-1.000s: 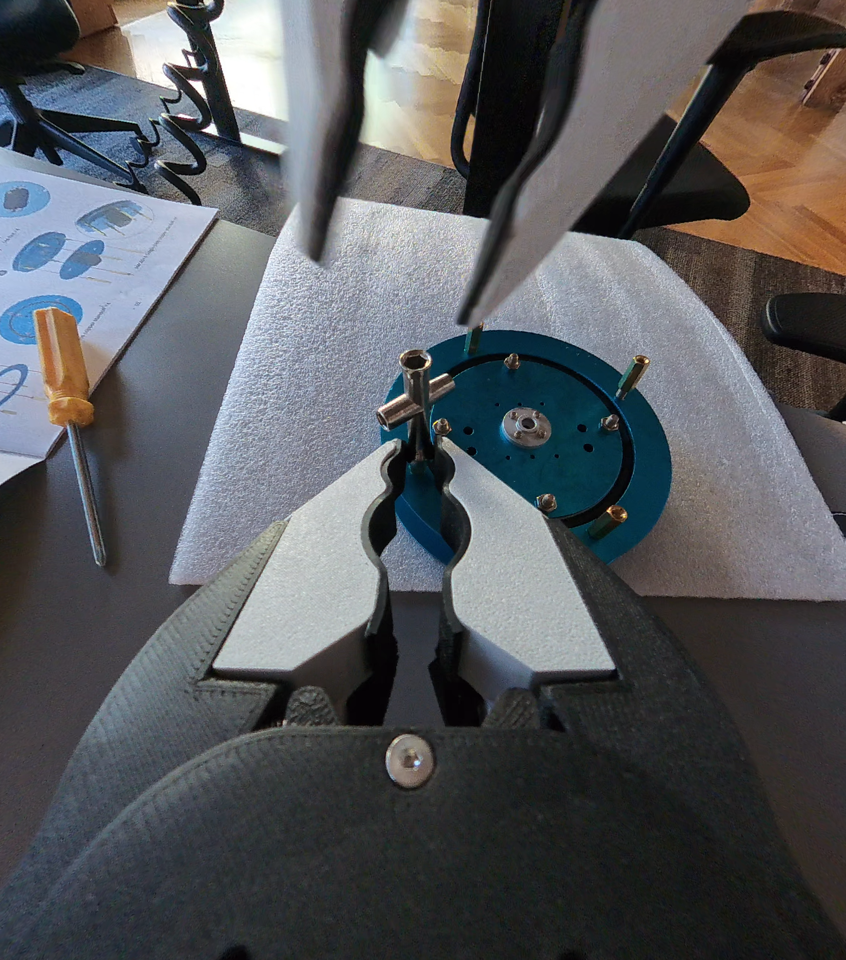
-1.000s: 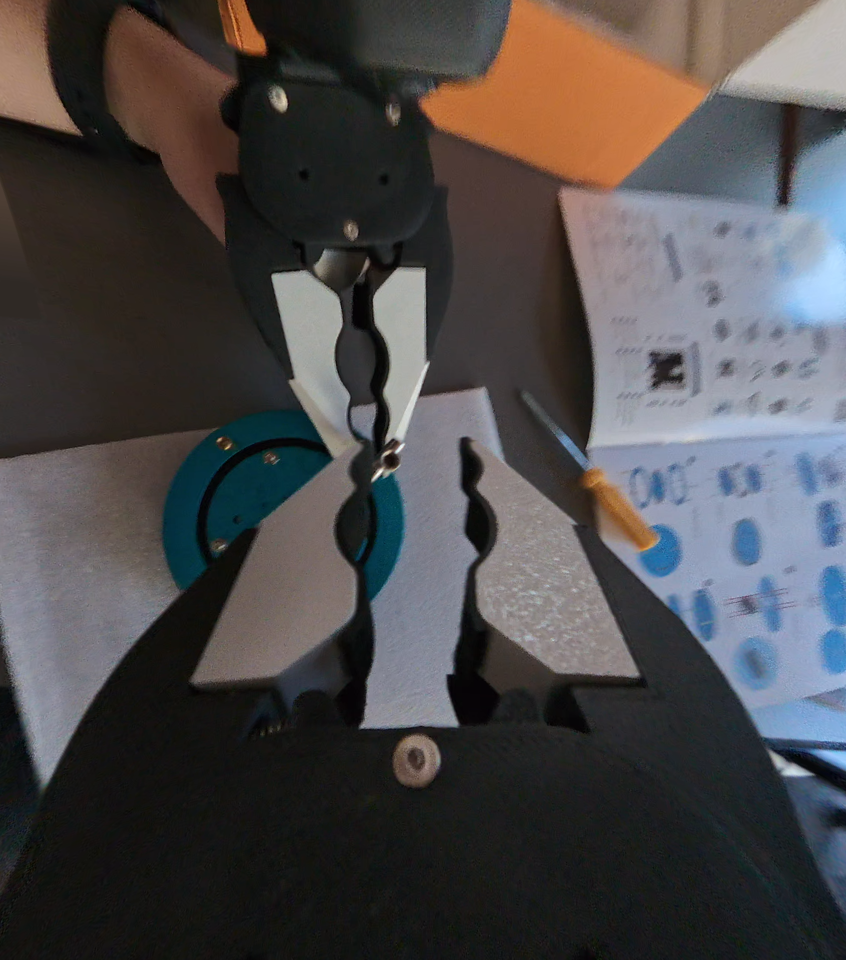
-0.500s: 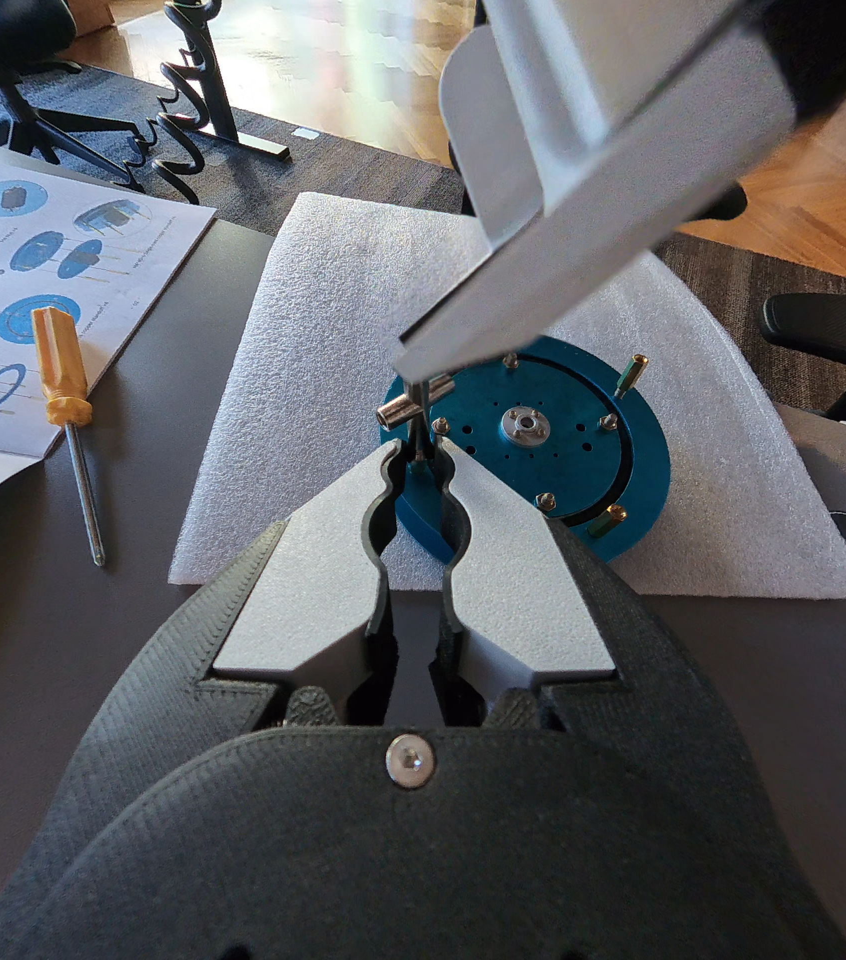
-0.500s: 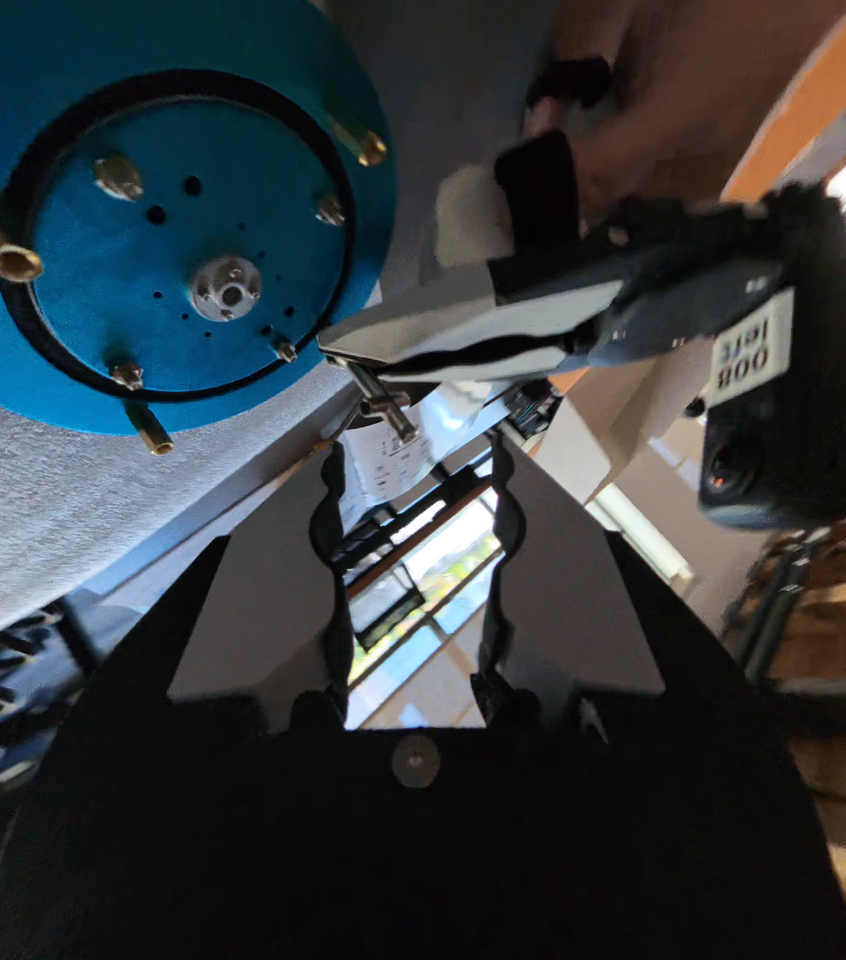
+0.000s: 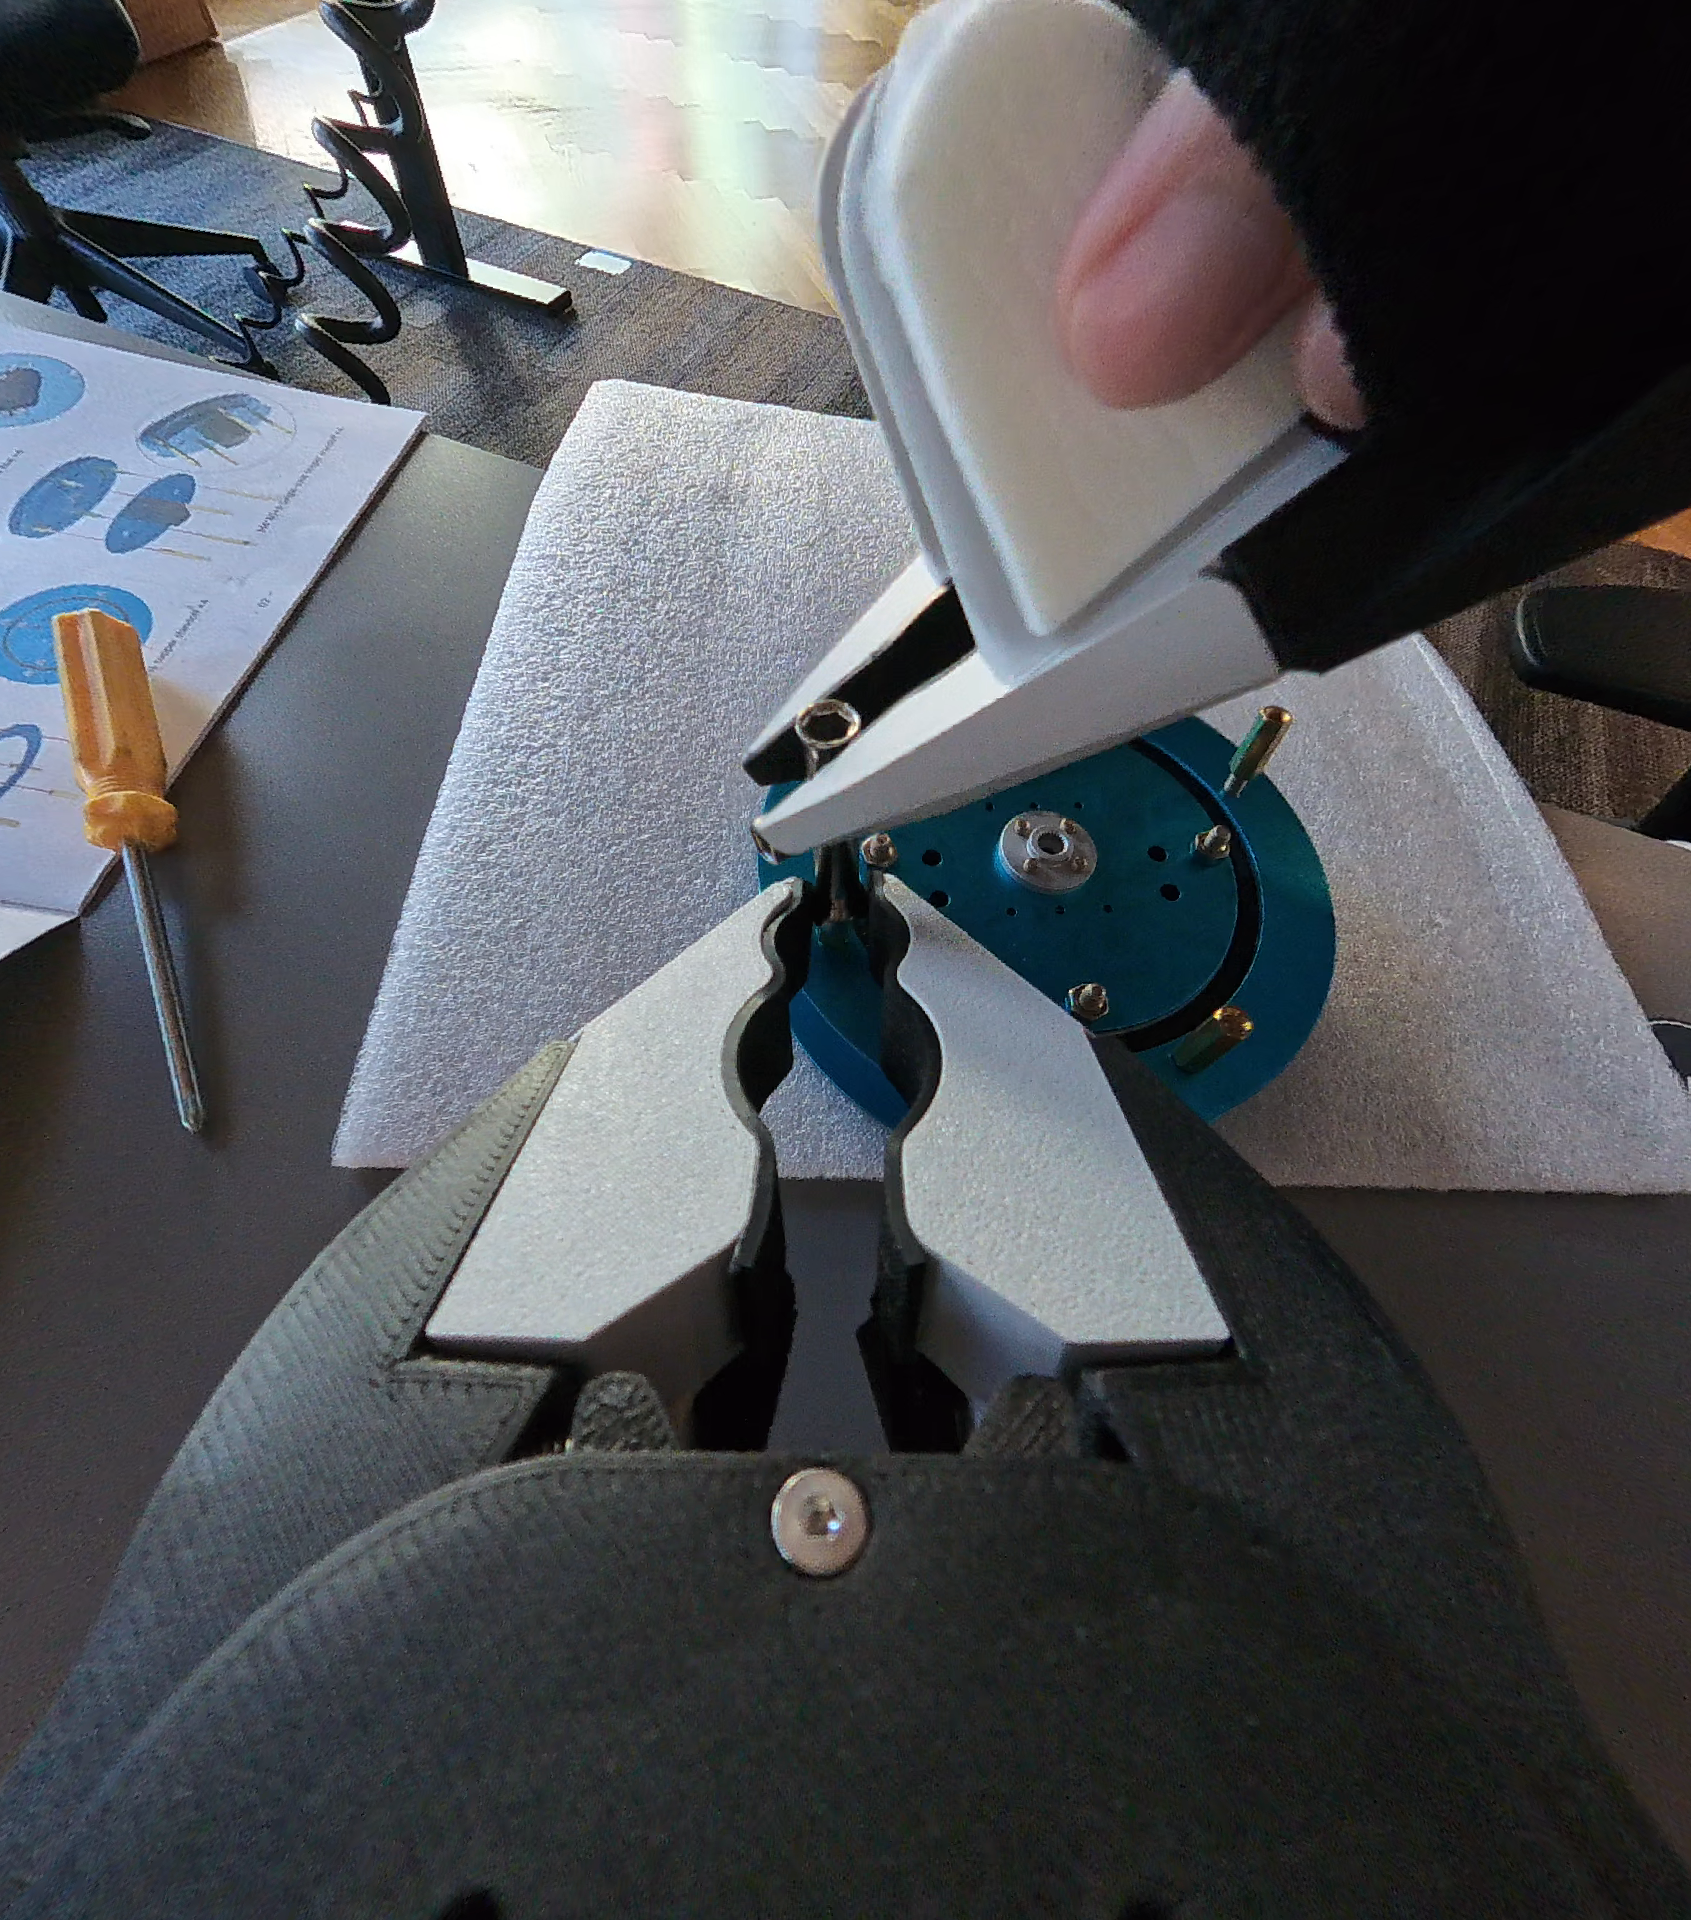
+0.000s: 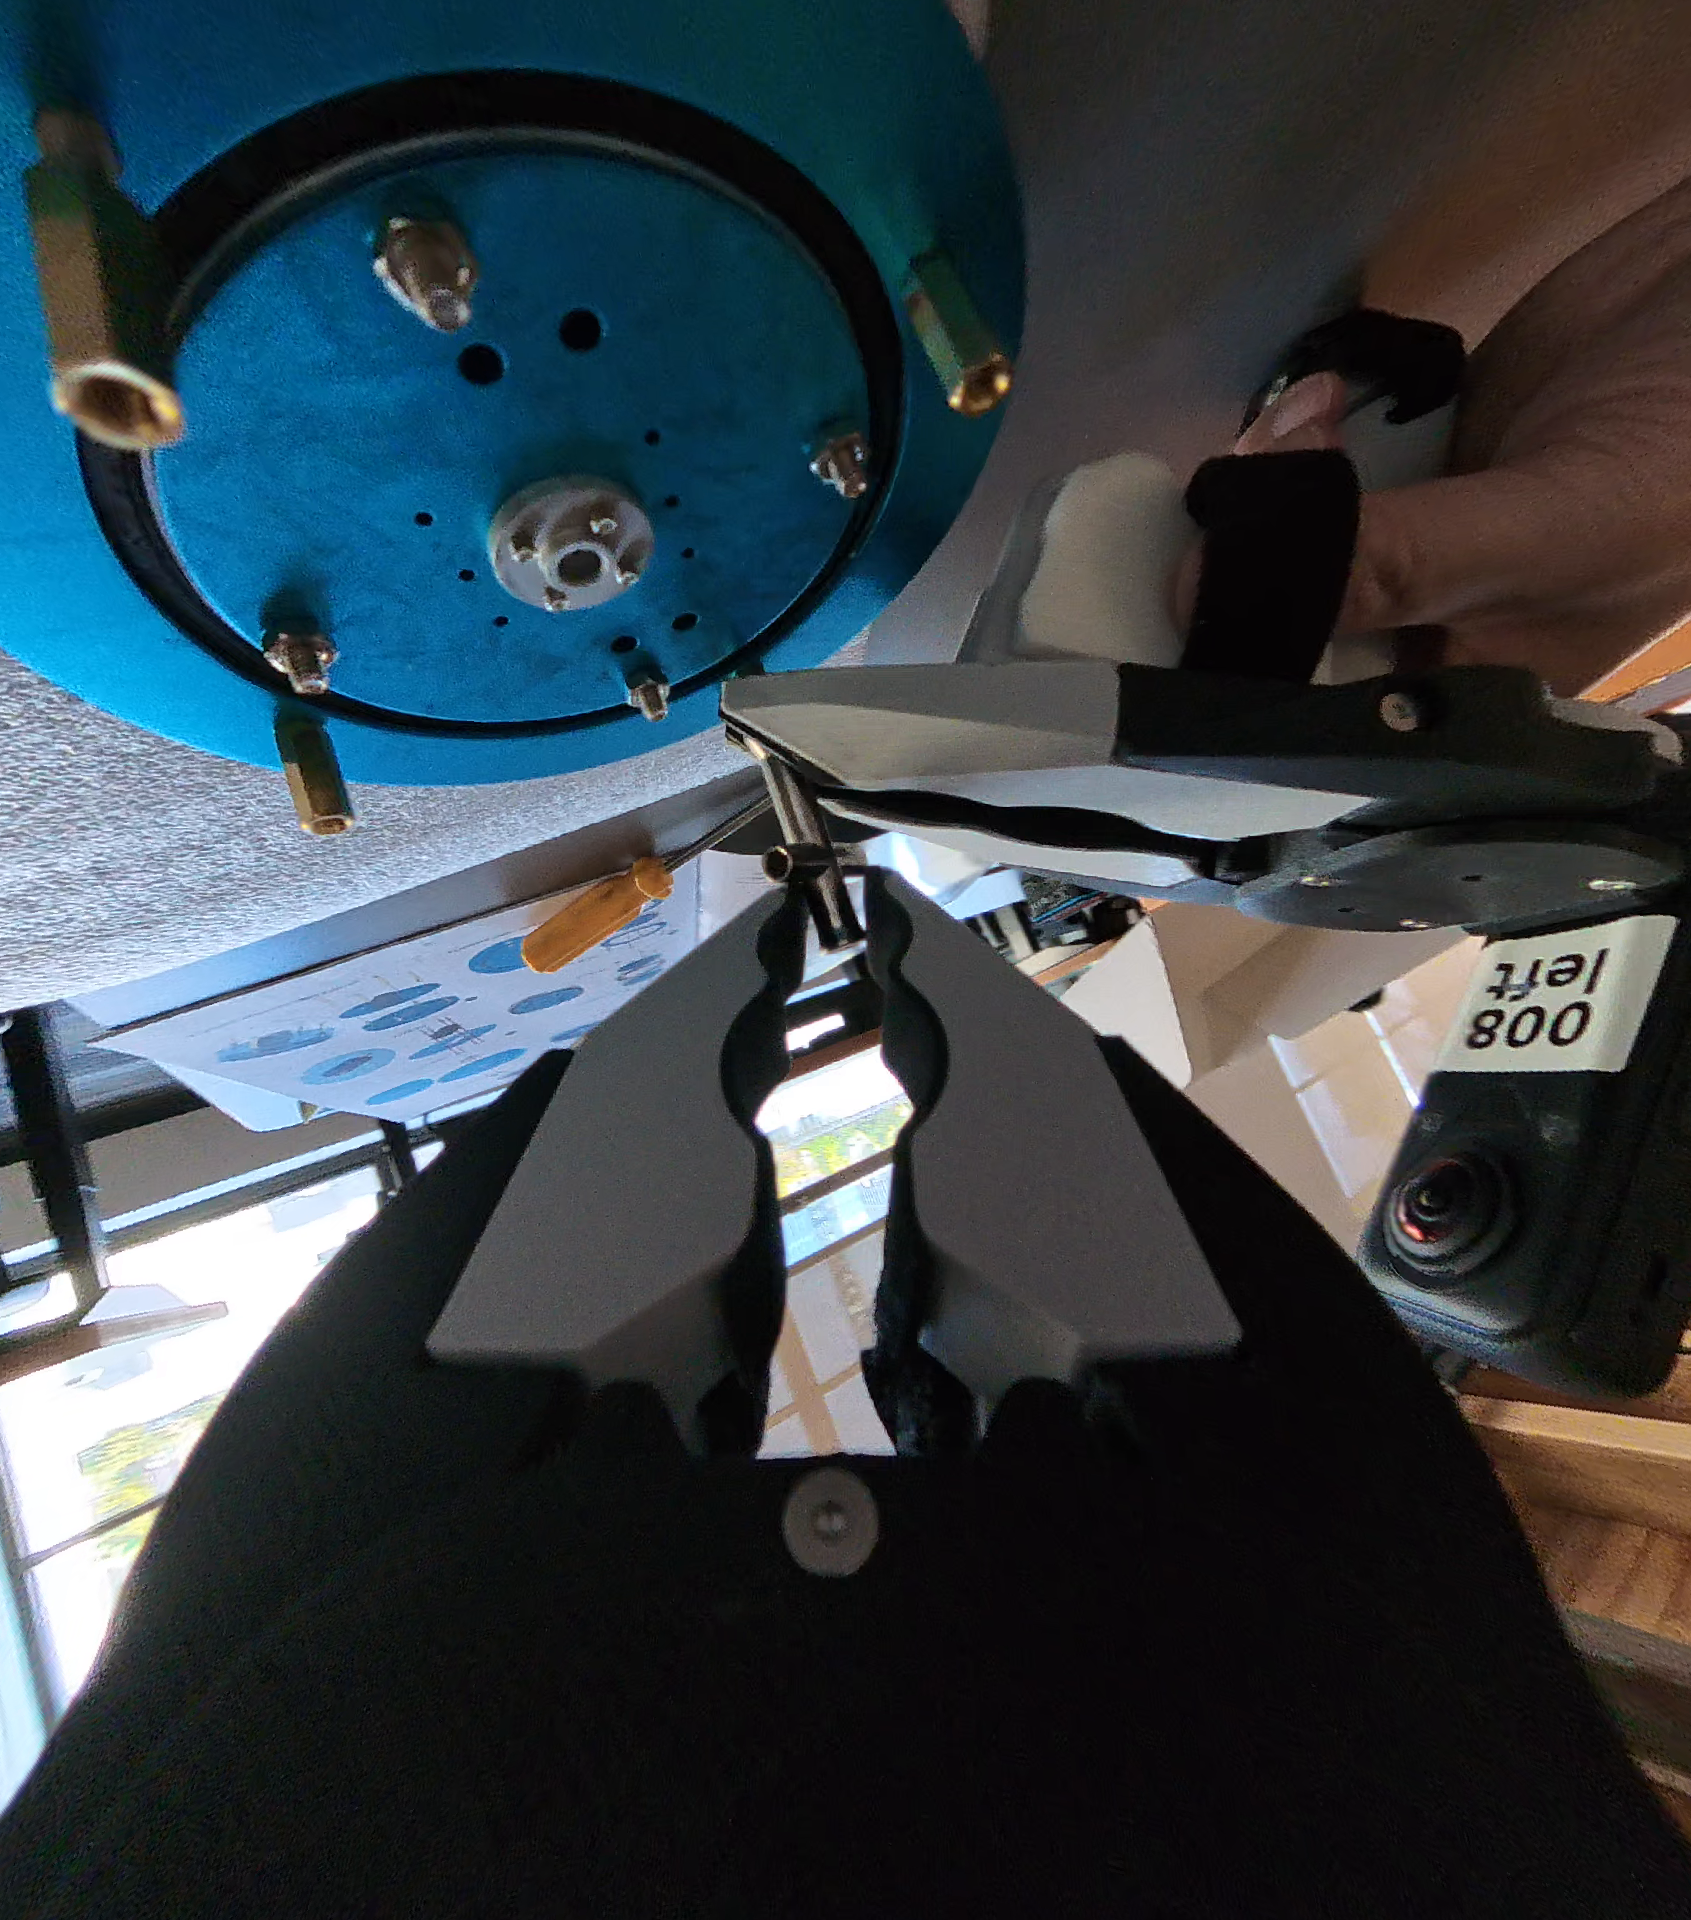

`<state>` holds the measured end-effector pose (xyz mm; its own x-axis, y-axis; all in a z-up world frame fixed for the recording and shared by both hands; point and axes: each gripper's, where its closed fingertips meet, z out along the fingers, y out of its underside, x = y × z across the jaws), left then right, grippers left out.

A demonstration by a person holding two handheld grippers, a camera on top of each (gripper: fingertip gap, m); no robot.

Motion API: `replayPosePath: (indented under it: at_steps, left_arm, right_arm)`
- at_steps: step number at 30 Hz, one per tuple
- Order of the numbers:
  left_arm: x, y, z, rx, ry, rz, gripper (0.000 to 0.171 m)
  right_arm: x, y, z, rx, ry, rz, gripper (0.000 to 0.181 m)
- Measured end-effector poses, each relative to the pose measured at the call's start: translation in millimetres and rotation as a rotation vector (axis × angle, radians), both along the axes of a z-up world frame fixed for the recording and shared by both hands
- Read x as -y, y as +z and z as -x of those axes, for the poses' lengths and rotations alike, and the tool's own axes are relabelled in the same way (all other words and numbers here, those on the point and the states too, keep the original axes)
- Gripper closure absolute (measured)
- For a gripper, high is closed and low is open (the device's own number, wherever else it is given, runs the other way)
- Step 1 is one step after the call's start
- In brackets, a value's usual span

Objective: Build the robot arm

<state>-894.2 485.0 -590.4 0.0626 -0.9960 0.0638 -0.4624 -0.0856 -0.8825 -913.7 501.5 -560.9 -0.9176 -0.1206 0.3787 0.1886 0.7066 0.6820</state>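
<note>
A dark grey table (image 5: 197, 1299) is seen in a room with a wooden parquet floor and office chairs behind it. On the table a white foam sheet (image 5: 612, 727) is laid, and on the sheet rests a round blue metal disc (image 5: 1132, 914) with a black ring groove, a silver hub at its centre, small nuts, and brass standoffs (image 5: 1256, 743) standing near its rim. To the left of the foam an instruction sheet (image 5: 41, 540) printed with blue diagrams is spread, and a yellow-handled screwdriver (image 5: 119, 748) lies partly on it.

The left gripper (image 5: 836, 904) is held low at the near edge of the disc, its fingers drawn narrow around the lower shaft of a small silver cross-shaped socket wrench (image 6: 805, 862) that stands upright there. The right gripper (image 5: 779, 795) is brought in from above, held by a hand in a black fingerless glove (image 5: 1495, 208), and its fingers are closed on the upper arms of the same wrench. In the right wrist view, which is turned upside down, one arm of the wrench is seen pinched between the right gripper's fingertips (image 6: 836, 925).
</note>
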Motion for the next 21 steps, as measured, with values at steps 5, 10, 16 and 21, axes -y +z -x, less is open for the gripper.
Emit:
replayPosePath:
  at_steps: [5, 10, 16, 21]
  left_arm:
    - [0, 0, 0, -0.002, -0.001, -0.002, 0.163]
    - [0, -1, 0, -0.006, 0.000, -0.021, 0.163]
    - [0, -1, 0, -0.007, 0.001, -0.011, 0.162]
    - [0, -1, 0, -0.008, 0.001, -0.014, 0.163]
  right_arm:
    - [0, -1, -4, 0.005, -0.310, 0.155, 0.171]
    - [11, 0, -3, -0.040, -0.855, 0.481, 0.173]
    - [5, 1, -14, -0.071, -0.984, 0.621, 0.172]
    - [-10, 5, -12, -0.012, -0.398, 0.240, 0.141]
